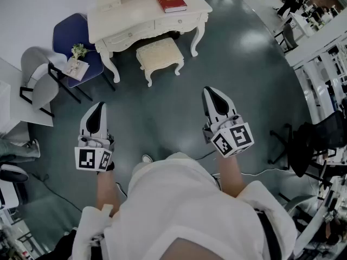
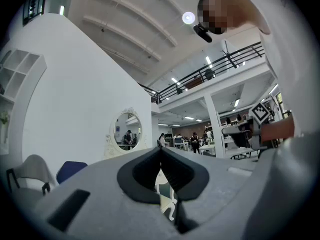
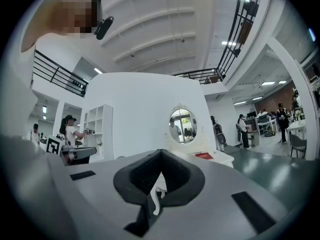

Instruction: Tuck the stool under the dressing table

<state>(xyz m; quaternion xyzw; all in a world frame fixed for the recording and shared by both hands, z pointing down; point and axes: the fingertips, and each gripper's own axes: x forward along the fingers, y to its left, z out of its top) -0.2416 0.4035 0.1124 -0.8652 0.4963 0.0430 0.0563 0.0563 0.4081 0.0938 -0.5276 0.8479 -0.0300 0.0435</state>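
I keep my left gripper (image 1: 100,108) and right gripper (image 1: 211,93) clenched on nothing, level, well short of the cream cushioned stool (image 1: 159,56) at 12 o'clock. It stands half out from the white carved dressing table (image 1: 135,16), needing a push.

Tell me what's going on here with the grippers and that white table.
A person stands back from a white dressing table, holding a gripper in each hand. The left gripper and right gripper are both shut and empty, held out toward the table. The stool stands just in front of it, not yet tucked under, and nothing touches it. A red book lies on the tabletop.
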